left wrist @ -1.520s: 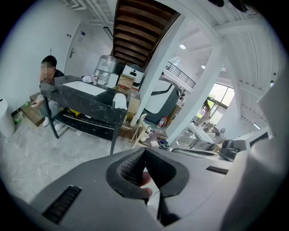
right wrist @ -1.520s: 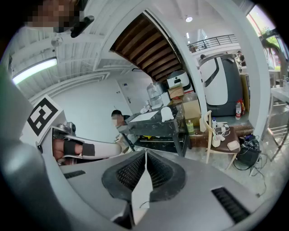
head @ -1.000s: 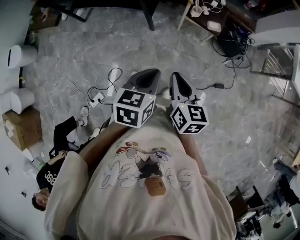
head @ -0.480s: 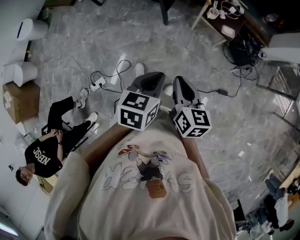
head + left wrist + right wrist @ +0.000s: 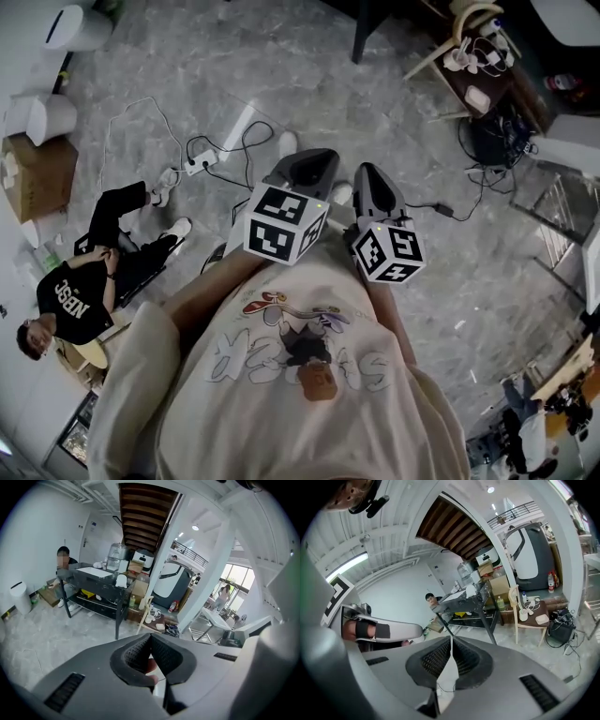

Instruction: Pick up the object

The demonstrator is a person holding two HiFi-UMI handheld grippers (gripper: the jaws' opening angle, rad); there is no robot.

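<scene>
Currently listed: left gripper [image 5: 307,161], held low in front of the wearer's cream shirt [image 5: 300,403], jaws closed tip to tip, nothing gripped; right gripper [image 5: 367,174], just beside it, jaws likewise together and empty. Grey marble floor [image 5: 394,103] beneath both. Power strip [image 5: 199,167] with looping cables on the floor, left of the grippers. Seated person [image 5: 80,300] in a black shirt at the left edge, near a cardboard box [image 5: 37,173]. Small wooden table [image 5: 473,66] with white items, upper right. Black table [image 5: 96,581] well ahead in both gripper views. Object to pick up: cannot be told apart from these things; held by neither gripper
</scene>
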